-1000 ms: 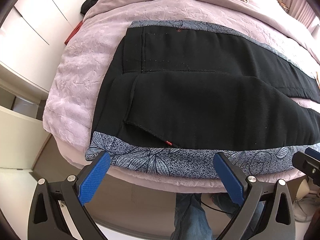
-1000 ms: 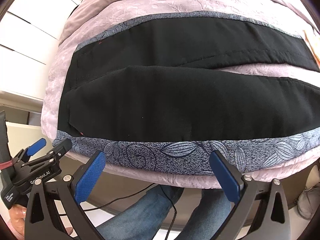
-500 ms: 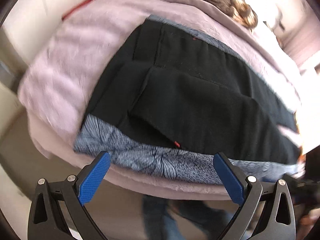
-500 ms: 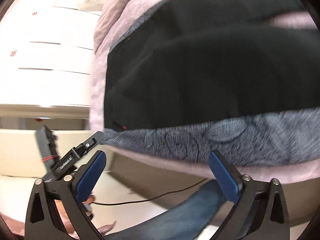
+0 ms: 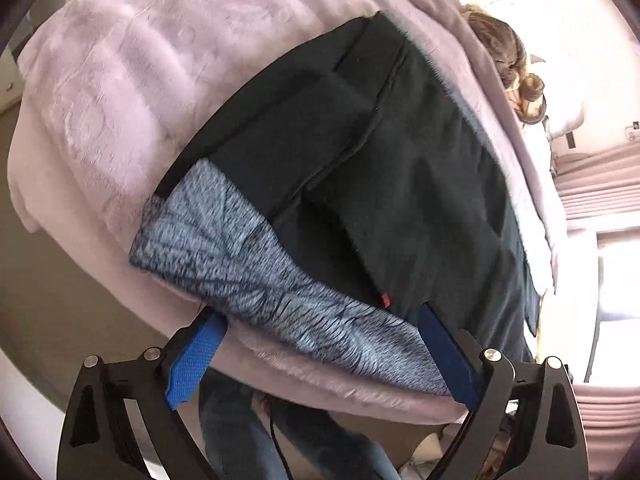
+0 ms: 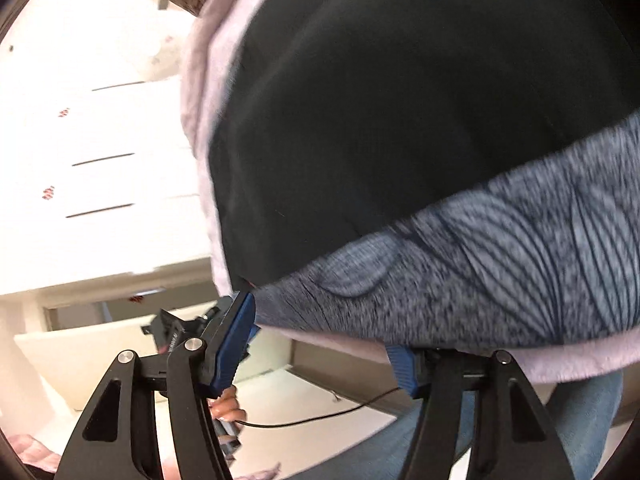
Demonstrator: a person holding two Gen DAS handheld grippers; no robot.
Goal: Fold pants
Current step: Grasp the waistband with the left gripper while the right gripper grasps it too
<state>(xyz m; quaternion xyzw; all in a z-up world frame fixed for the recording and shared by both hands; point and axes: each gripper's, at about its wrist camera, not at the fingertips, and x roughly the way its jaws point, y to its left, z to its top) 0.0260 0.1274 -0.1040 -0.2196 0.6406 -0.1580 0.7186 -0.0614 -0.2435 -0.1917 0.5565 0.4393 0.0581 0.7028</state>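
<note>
Black pants (image 5: 400, 160) with a grey-blue leaf-patterned side band (image 5: 240, 264) lie flat on a lilac bed cover (image 5: 140, 80). My left gripper (image 5: 320, 344) is at the near edge, jaws wide and closing, with the patterned band between its blue pads (image 5: 196, 356); no pad presses on it. In the right wrist view the pants (image 6: 400, 120) fill the top and the band (image 6: 500, 260) hangs over the bed edge. My right gripper (image 6: 320, 356) is tilted and closing, with the band's edge between its pads (image 6: 236, 344) but not pinched.
A brown fluffy thing (image 5: 508, 56) lies at the bed's far end. White drawers (image 6: 100, 140) stand to the left. The person's jeans (image 5: 240, 432) are below the bed edge, a thin cable (image 6: 320, 416) runs across the floor, and a hand (image 6: 228, 404) holds the other gripper.
Both grippers rolled and sank to the pants' near edge, so the patterned band now lies between their pads. The right jaws narrowed clearly, the left only slightly.
</note>
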